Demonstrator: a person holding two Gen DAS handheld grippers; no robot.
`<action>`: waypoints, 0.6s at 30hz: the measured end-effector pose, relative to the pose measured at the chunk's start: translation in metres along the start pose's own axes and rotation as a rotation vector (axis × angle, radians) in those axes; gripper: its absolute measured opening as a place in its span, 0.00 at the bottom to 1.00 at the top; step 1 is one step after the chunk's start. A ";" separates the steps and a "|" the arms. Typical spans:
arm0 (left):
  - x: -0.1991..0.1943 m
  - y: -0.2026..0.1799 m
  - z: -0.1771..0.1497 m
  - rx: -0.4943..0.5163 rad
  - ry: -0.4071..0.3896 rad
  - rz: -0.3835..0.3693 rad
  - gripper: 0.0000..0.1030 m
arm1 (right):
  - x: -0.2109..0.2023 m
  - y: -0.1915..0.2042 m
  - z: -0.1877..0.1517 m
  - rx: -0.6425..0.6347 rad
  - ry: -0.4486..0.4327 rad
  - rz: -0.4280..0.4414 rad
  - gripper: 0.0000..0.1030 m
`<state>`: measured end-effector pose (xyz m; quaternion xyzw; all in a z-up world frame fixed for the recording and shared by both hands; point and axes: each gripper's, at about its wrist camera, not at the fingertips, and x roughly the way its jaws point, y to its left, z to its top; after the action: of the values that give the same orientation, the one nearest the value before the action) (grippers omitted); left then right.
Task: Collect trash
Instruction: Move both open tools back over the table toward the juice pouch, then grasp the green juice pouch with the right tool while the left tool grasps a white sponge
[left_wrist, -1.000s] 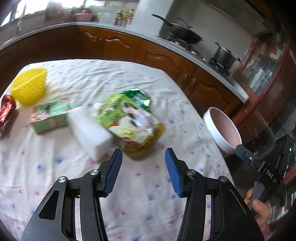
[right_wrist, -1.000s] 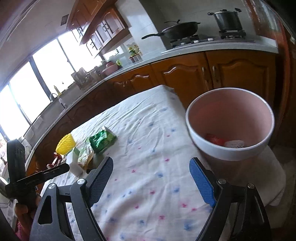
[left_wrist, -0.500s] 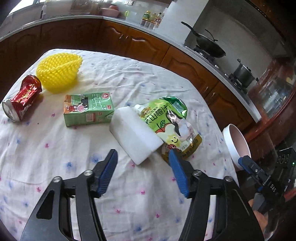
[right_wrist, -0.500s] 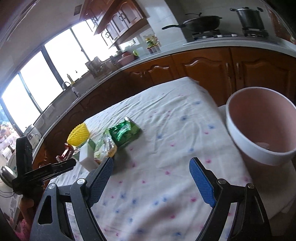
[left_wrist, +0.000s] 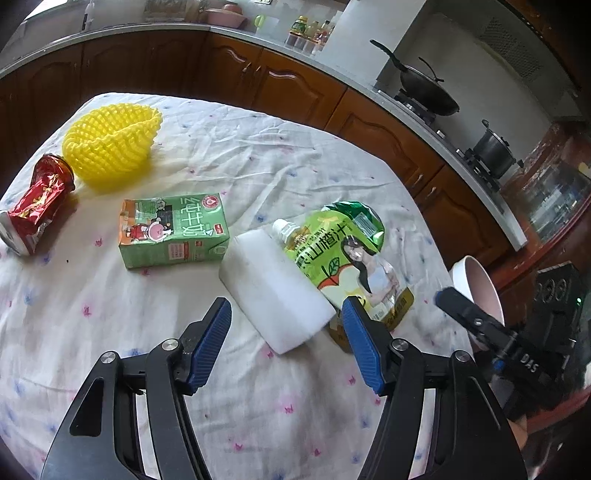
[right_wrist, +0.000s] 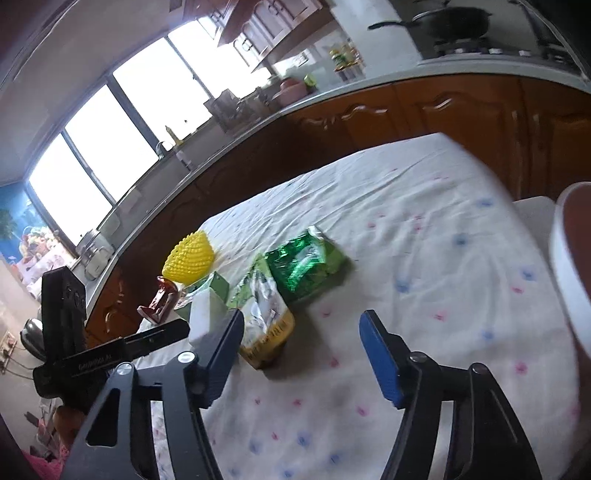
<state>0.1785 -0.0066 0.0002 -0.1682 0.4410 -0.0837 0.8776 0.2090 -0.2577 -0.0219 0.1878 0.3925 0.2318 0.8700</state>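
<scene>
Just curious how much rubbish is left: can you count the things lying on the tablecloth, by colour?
Green: 3, milk carton, juice pouch, foil wrapper
Yellow: 1, foam net
Red: 1, crushed can
White: 1, foam block
Total: 6

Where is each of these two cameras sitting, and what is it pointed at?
Left wrist: rides the left gripper, looking down at the white block and juice pouch; its open blue-padded fingers show.
Right wrist: rides the right gripper, jaws closing on nothing, facing across the tablecloth.
Shared: pouch, yellow net, bin, each other's gripper.
</scene>
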 end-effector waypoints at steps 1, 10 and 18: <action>0.002 0.001 0.002 -0.003 0.006 0.000 0.61 | 0.007 0.002 0.002 -0.007 0.012 0.016 0.63; 0.017 0.002 0.011 -0.014 0.043 0.006 0.61 | 0.045 0.003 0.001 -0.002 0.119 0.075 0.17; 0.034 -0.014 0.011 0.071 0.041 0.091 0.61 | -0.021 -0.015 -0.011 0.035 0.010 0.045 0.08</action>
<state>0.2076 -0.0275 -0.0139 -0.1148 0.4630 -0.0629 0.8766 0.1924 -0.2798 -0.0239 0.2107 0.3965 0.2451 0.8593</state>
